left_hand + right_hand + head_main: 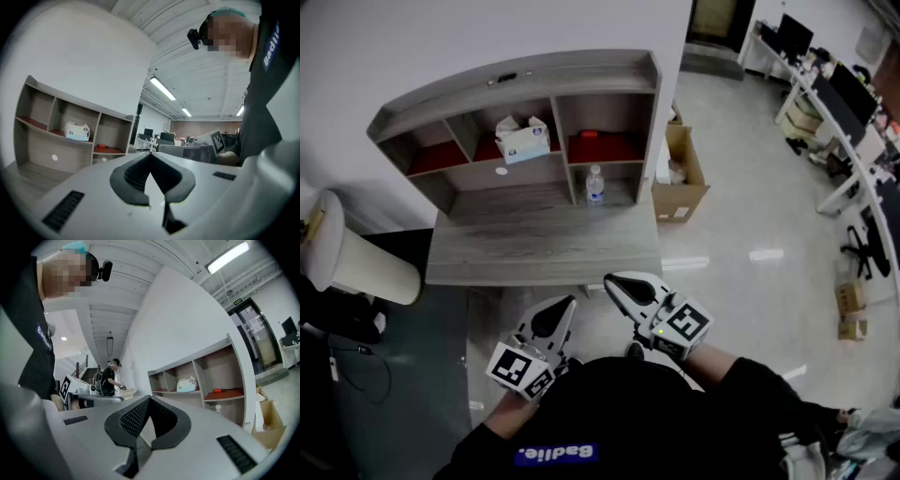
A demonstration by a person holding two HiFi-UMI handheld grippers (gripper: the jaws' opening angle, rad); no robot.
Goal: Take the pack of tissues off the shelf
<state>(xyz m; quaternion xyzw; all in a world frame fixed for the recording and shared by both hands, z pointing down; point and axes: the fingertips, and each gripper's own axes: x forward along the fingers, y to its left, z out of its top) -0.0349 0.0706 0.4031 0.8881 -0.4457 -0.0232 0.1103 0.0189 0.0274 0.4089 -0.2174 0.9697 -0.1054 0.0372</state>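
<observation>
Step looks like pre-reach. Head view: tissue pack (523, 139) in shelf (609, 67) mid upper bay; left tool (569, 302) & right tool (611, 280) well apart from it. Left gripper view: jaws closed, empty. Right gripper view: same. Next prob: open one, reach fwd.

"Badlie." in white on a blue patch (555, 454), on the person's dark shirt (675, 412), nothing else legible

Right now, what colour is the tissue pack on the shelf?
The tissue pack is white and light blue; head view.
</observation>
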